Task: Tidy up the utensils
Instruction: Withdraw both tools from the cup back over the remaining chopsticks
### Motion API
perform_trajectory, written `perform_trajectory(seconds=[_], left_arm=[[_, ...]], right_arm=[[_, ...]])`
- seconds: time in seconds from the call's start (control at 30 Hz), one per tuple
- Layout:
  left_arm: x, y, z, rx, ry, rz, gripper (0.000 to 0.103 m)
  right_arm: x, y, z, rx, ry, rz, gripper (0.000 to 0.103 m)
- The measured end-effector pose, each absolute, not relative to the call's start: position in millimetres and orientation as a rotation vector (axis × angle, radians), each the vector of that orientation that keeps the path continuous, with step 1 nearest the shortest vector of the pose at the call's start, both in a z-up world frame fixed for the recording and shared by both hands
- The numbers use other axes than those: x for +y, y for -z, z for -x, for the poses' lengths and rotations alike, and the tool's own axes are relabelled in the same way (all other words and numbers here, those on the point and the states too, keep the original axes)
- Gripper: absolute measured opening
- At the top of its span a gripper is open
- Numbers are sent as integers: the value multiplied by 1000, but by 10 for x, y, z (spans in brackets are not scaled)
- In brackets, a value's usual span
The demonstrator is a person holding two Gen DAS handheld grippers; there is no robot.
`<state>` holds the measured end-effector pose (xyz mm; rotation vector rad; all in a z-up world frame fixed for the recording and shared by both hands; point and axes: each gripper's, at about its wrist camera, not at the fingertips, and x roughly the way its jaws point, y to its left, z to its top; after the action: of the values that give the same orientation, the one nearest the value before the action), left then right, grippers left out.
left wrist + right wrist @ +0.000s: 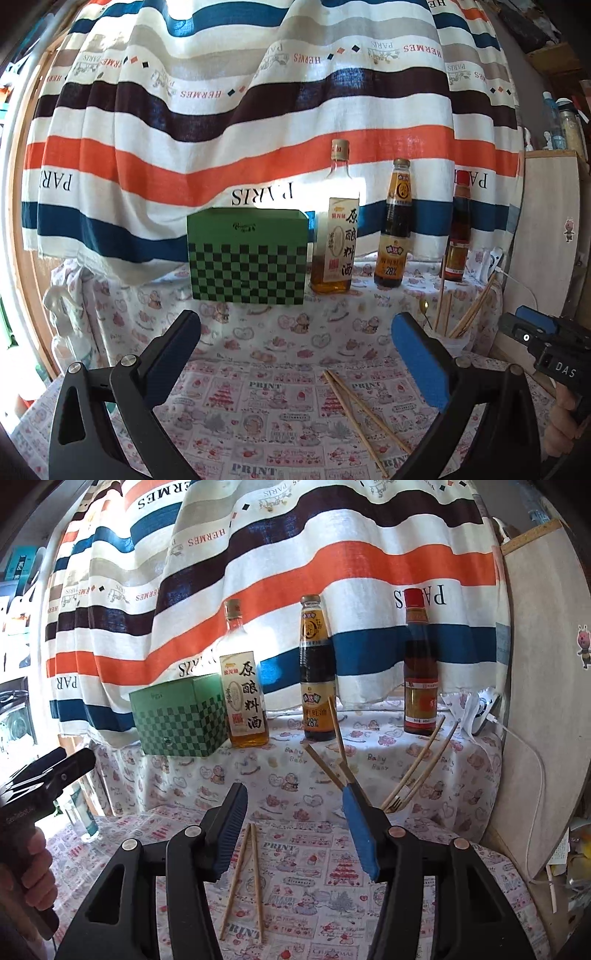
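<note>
Lying loose on the printed tablecloth (317, 856), a pair of wooden chopsticks (245, 880) sits just ahead of and below the right gripper (295, 830), inside the span of its jaws. In that view their long axis runs almost straight away from the gripper, the far tips nearly touching and the near ends splayed. From the left gripper (295, 362) the same chopsticks (364, 408) lie forward and off to its right, slanting across the cloth, so the right hand looks the better placed. Both grippers hold nothing: the left one's jaws stand wide apart, the right one's about half open. Beyond its right finger a clear cup (400, 814) holds more chopsticks and a fork.

Further back stand a green checkered box (181, 718) and three sauce bottles; the amber one (245, 698) reads 原酿料酒, the dark one (317, 679) shows "28%". The cloth carries "PRINT" and "Baby", the striped curtain (295, 572) "HERMES PARIS" mirrored.
</note>
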<state>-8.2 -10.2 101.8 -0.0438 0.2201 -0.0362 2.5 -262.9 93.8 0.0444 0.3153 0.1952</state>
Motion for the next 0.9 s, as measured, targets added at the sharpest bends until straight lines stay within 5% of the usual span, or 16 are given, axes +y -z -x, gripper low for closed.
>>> perform_trajectory(seconds=[0.57, 0.9], left_arm=[[-162, -94, -614, 479, -33, 146, 102], [-69, -41, -619, 570, -35, 197, 102]], right_arm=[[-2542, -183, -550, 597, -234, -73, 56], [-2196, 209, -698, 783, -218, 45, 56]])
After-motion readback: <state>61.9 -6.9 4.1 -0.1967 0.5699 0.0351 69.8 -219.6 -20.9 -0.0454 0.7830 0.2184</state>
